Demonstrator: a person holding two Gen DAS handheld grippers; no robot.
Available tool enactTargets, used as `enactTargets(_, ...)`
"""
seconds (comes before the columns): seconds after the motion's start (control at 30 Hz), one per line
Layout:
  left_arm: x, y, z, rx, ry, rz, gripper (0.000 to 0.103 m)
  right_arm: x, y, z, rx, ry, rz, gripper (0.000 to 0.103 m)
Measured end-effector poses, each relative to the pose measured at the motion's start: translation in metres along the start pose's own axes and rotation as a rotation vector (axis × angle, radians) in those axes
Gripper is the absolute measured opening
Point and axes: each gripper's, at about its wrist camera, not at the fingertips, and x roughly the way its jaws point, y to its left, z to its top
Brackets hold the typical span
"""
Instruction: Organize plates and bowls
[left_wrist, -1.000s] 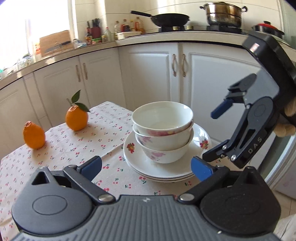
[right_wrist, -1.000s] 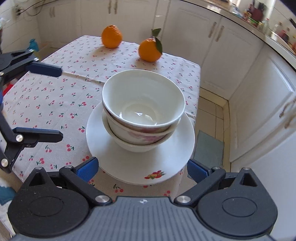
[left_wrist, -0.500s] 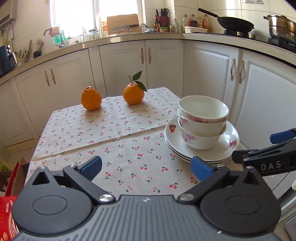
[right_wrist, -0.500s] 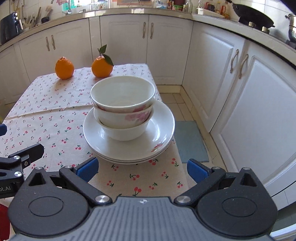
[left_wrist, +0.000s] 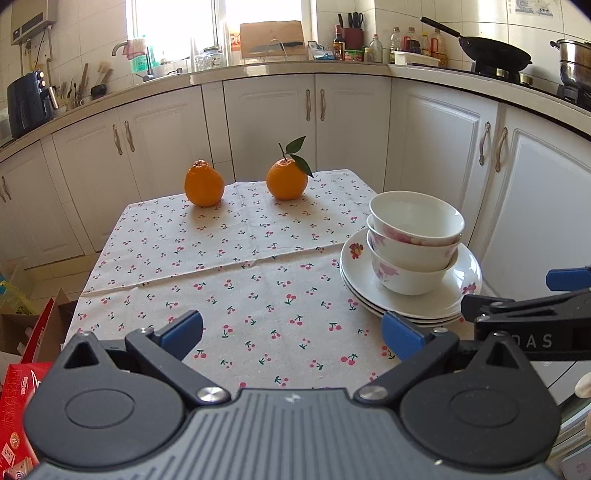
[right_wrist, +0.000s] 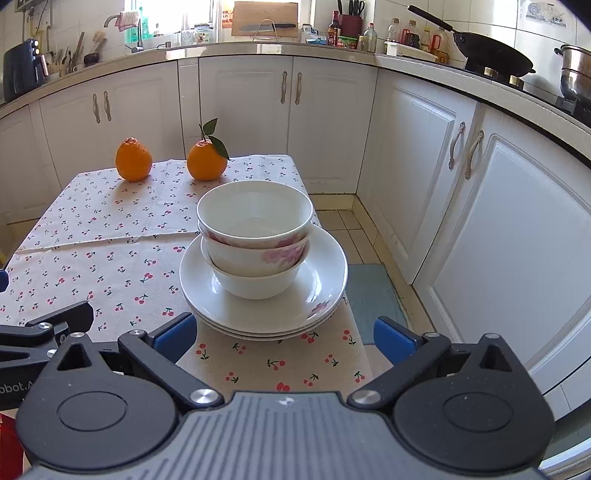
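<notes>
White bowls with pink flowers (left_wrist: 413, 243) (right_wrist: 255, 240) are nested in a stack on a stack of white plates (left_wrist: 454, 295) (right_wrist: 325, 291) at the table's right edge. My left gripper (left_wrist: 291, 332) is open and empty, over the tablecloth left of the plates. My right gripper (right_wrist: 282, 338) is open and empty, just short of the plates' near rim. It shows from the side in the left wrist view (left_wrist: 524, 310).
Two oranges (left_wrist: 204, 187) (left_wrist: 287, 179) sit at the far end of the cherry-print tablecloth (left_wrist: 229, 266). White cabinets (right_wrist: 480, 221) stand close on the right and behind. Red boxes (left_wrist: 18, 398) lie on the floor at left.
Both grippers have pulled back from the stack and turned level. The bowls and plates have not moved. Both stay open.
</notes>
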Motion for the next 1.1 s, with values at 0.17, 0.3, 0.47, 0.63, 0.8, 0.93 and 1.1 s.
enactTargets(0.17, 0.0026, 0.0021, -0.0016, -0.018, 0.016, 0.002, 0.102, 0.0018, 0.0013, -0.0003, -0.003, 0.005, 0.001, 0.103)
enactTargets(0.3, 0.0035, 0.0035, -0.0027, -0.026, 0.022, 0.003, 0.102, 0.0015, 0.0024, -0.0007, -0.007, 0.006, 0.0, 0.103)
enactTargets(0.47, 0.0044, 0.0051, -0.0032, -0.037, 0.025, 0.013, 0.102, 0.0009, 0.003, -0.0008, -0.007, 0.004, 0.003, 0.103)
enactTargets(0.63, 0.0044, 0.0054, -0.0026, -0.039, 0.022, 0.018, 0.102, 0.0, 0.0031, -0.0006, -0.005, 0.001, 0.006, 0.103)
enactTargets(0.8, 0.0041, 0.0047, -0.0023, -0.04, 0.025, 0.016, 0.102, -0.0002, 0.0029, 0.0003, -0.008, 0.0, 0.003, 0.103)
enactTargets(0.93, 0.0037, 0.0051, -0.0024, -0.042, 0.022, 0.017, 0.102, -0.0005, 0.0031, 0.0007, -0.008, -0.003, 0.002, 0.103)
enactTargets(1.1, 0.0038, 0.0055, -0.0025, -0.042, 0.022, 0.017, 0.102, -0.0005, 0.003, 0.0005, -0.008, -0.003, 0.001, 0.103)
